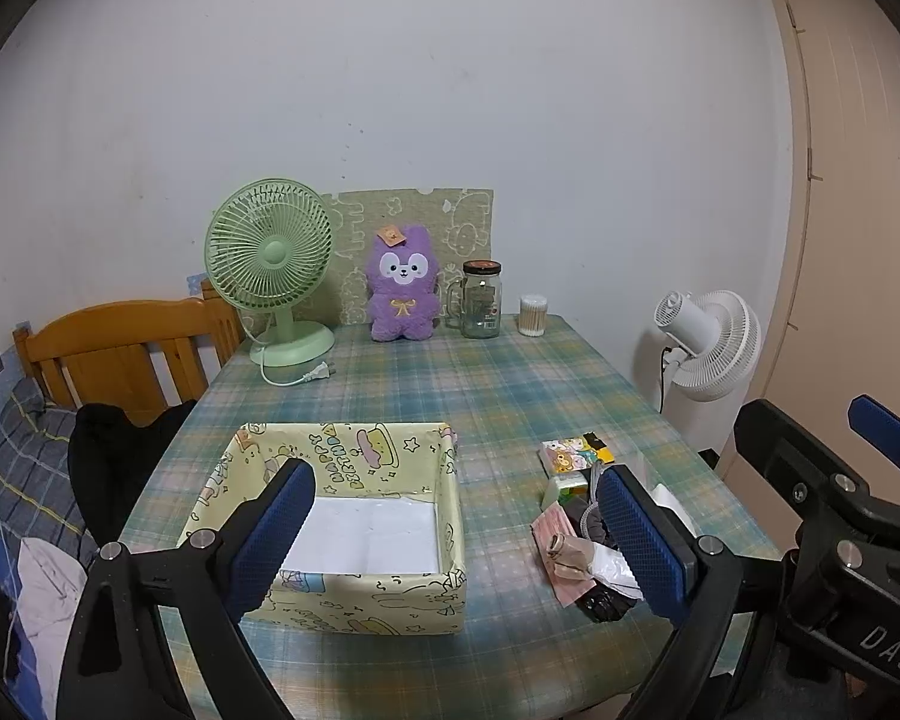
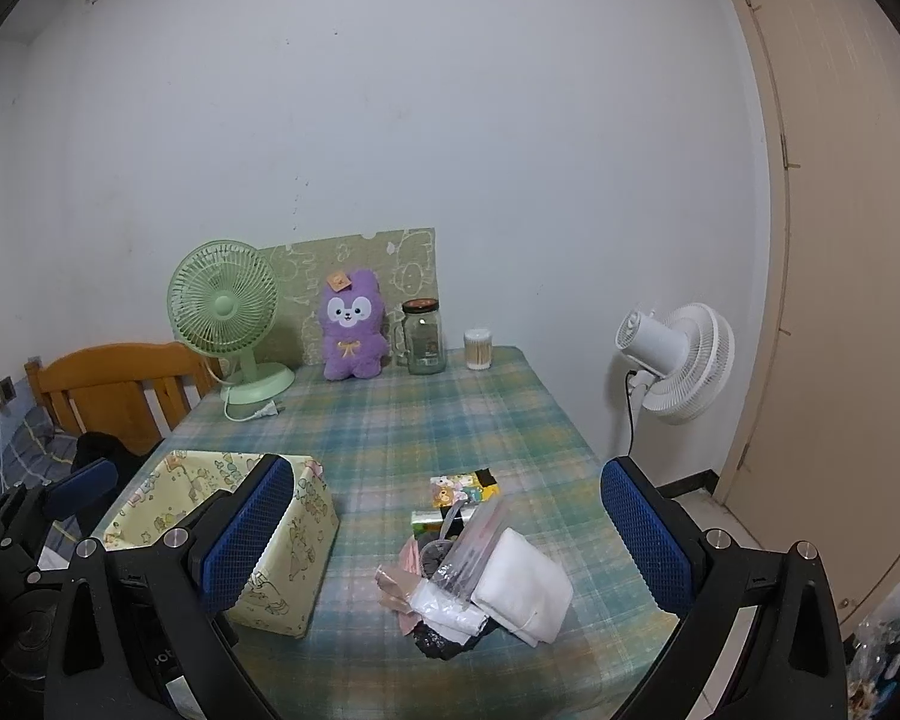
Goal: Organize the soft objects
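A yellow cartoon-print fabric box (image 1: pixel 390 462) (image 2: pixel 297 546) stands open on the plaid table, with only a white bottom showing inside. To its right lies a pile of soft items (image 2: pixel 480 576) (image 1: pixel 576 546): a folded white cloth (image 2: pixel 525 585), a clear plastic bag, pink and black pieces, tissue packs (image 1: pixel 576 453). My left gripper (image 1: pixel 456 534) is open and empty, hovering over the box's near right side. My right gripper (image 2: pixel 450 540) is open and empty above the pile. A purple plush toy (image 1: pixel 401 288) (image 2: pixel 353 324) sits at the table's far edge.
At the back stand a green desk fan (image 1: pixel 270 264) with its loose plug, a glass jar (image 1: pixel 482 300) and a cotton-swab tub (image 1: pixel 533 315). A wooden headboard (image 1: pixel 120 354) and bed are at the left. A white floor fan (image 1: pixel 708 348) and a door are at the right.
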A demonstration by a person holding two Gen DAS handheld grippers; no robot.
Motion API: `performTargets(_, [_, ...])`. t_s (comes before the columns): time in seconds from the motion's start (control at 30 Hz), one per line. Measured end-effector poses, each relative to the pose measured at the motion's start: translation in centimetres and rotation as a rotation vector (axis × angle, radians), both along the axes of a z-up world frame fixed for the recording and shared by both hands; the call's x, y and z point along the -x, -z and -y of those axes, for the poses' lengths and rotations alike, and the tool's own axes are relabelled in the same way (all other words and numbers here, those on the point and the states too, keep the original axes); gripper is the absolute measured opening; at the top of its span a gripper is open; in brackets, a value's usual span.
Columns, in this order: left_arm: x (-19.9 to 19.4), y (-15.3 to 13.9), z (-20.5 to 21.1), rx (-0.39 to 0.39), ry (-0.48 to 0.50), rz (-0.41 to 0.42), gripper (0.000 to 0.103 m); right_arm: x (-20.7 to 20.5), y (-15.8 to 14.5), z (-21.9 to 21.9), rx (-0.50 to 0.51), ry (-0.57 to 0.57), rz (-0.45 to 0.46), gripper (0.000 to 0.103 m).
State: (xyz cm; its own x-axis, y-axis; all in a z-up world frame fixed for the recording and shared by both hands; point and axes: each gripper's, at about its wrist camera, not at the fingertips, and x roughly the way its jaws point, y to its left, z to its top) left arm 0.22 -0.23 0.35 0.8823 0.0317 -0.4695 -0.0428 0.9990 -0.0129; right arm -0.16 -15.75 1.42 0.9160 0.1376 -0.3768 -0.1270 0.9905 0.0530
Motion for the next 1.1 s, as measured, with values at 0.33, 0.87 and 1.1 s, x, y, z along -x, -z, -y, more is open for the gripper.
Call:
performTargets(0.33, [-0.01,-0.1,0.03,-0.001,-0.002,0.002,0.095,0.0,-0.08,-0.01,-0.003,0.001,-0.003,0.103])
performTargets(0.87, [0.03,-0.33,0.03,-0.004,-0.003,0.003,0.094,-0.01,-0.07,0.14,-0.01,0.003,-0.008,0.103])
performTargets(1.1, [0.09,-0.26,0.11,-0.004,-0.001,0.003,0.093,-0.03,-0.12,0.15,-0.012,0.002,-0.01,0.103])
